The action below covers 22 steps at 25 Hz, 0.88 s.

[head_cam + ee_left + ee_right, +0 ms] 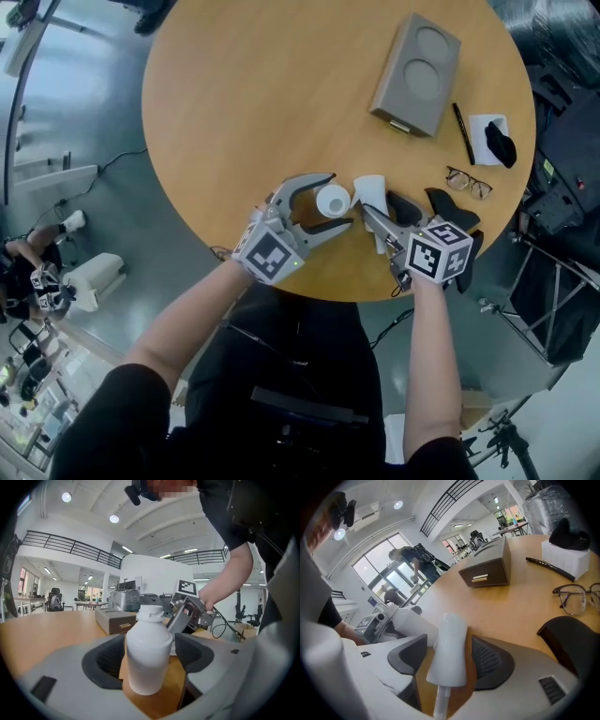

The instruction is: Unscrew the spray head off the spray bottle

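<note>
Spray head [371, 190] is already off. My left gripper [339, 199] is let go, jaws wide around the bottle [149, 651] standing on the table [281, 94]. My right gripper [449, 663] is released too, with the head loose between its jaws. Both look like light, smooth, stiff plastic, probably slippery and tippy, so I'd grip the bottle mid-body.

Round wooden table [244, 103]. Grey-brown box [416, 75] lies at the far right, black pen [463, 133] near it, white block [486, 131] just past the pen, glasses [468, 183] closer in. White bottle [332, 201] stands upright near the front edge, neck bare. White spray head [372, 192] lies tilted just beside it.
</note>
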Tool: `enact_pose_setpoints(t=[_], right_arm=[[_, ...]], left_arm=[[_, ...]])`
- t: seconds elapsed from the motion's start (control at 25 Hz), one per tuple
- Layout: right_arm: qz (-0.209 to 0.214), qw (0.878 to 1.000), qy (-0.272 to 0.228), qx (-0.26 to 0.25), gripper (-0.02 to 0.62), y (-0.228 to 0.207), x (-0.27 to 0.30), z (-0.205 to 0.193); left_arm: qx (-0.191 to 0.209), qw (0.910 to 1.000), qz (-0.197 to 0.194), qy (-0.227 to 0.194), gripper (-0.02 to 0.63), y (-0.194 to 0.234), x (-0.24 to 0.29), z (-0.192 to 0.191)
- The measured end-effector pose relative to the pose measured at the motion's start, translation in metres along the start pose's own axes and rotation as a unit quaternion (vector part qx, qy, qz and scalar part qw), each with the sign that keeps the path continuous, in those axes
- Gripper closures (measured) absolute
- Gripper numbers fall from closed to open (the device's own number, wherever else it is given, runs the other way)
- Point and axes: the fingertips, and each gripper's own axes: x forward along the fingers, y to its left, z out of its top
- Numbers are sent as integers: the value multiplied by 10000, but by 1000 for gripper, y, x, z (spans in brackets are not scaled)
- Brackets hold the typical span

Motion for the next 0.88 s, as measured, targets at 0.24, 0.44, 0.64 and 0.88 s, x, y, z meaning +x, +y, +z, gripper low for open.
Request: enact_pose_setpoints(t=[0.24,0.44,0.64,0.88], right_arm=[[-128,9998,-163,-10,284,15,-24,12],[47,9983,-487,-301,284,64,-59,34],[437,9930,-812,-743,284,136,-89,47],[720,9783,-1367,-1377,284,216,-135,71]], left_arm=[[134,9997,62,-197,236,-3,-22,28],[105,9996,249,-102,236,-6,-58,65],[31,9996,249,-135,239,-19,-102,112],[-300,9986,201,-382,249,-39,-151,176]])
